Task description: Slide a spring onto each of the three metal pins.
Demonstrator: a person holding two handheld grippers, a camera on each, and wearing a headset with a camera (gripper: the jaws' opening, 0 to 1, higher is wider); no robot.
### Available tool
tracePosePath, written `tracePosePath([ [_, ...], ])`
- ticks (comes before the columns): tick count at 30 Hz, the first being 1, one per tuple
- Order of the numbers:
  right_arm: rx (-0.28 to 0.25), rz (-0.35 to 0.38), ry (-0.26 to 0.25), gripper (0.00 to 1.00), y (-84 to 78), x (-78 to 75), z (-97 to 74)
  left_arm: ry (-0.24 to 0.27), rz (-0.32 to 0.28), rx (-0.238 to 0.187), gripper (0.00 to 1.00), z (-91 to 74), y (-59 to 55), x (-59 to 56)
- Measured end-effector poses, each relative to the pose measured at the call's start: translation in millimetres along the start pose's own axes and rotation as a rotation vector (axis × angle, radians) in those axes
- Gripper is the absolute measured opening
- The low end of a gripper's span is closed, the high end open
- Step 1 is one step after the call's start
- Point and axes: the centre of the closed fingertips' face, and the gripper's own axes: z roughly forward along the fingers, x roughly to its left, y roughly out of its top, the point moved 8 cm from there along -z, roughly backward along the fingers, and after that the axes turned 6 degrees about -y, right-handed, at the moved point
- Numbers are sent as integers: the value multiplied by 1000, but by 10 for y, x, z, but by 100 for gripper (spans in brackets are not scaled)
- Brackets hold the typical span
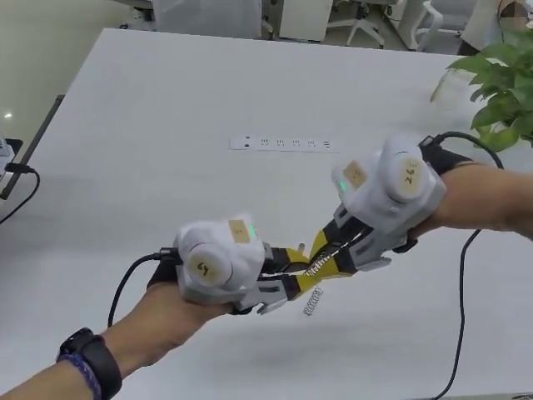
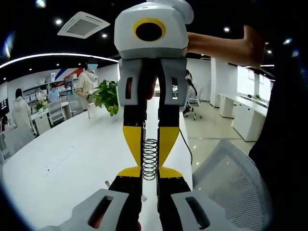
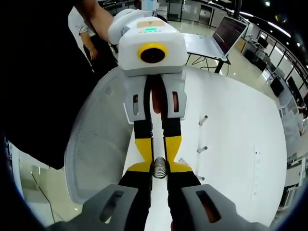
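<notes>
Here the two hand-held grippers meet tip to tip in the air above the near edge of the white surface (image 1: 166, 150), with a spring (image 2: 150, 156) between them. The right hand-held gripper (image 3: 160, 166) has its yellow-tipped jaws clamped on the coil from both sides. Its own view looks straight down the spring's open end, which suggests the bore is being kept clear and in line for threading. The left hand-held gripper (image 2: 150, 173) faces it with its jaws drawn close around the spring's other end. I cannot tell whether they pinch the coil, grip a pin hidden inside it, or only flank it. Working nose to nose like this probably lets one side steady the floppy coil while the other guides it. A second spring (image 1: 312, 301) lies loose on the surface just under the tips, near the same edge, likely waiting its turn. Short metal pins (image 3: 202, 149) rest on the surface well apart from the jaws and look bare, so most of the job seems to remain.
</notes>
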Motion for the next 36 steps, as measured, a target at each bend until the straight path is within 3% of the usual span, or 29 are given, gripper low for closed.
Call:
tracePosePath([
  [10, -6, 5, -12, 8, 22, -27, 36, 24, -29, 3, 6, -61, -62, 25],
  [22, -1, 9, -18, 8, 5, -74, 84, 62, -75, 11, 19, -173, -153, 54],
  [28, 8, 17, -22, 8, -33, -90, 114, 88, -105, 24, 22, -261, -257, 51],
  [36, 19, 39, -44, 8, -82, -142, 173, 163, -160, 39, 28, -475, -454, 98],
])
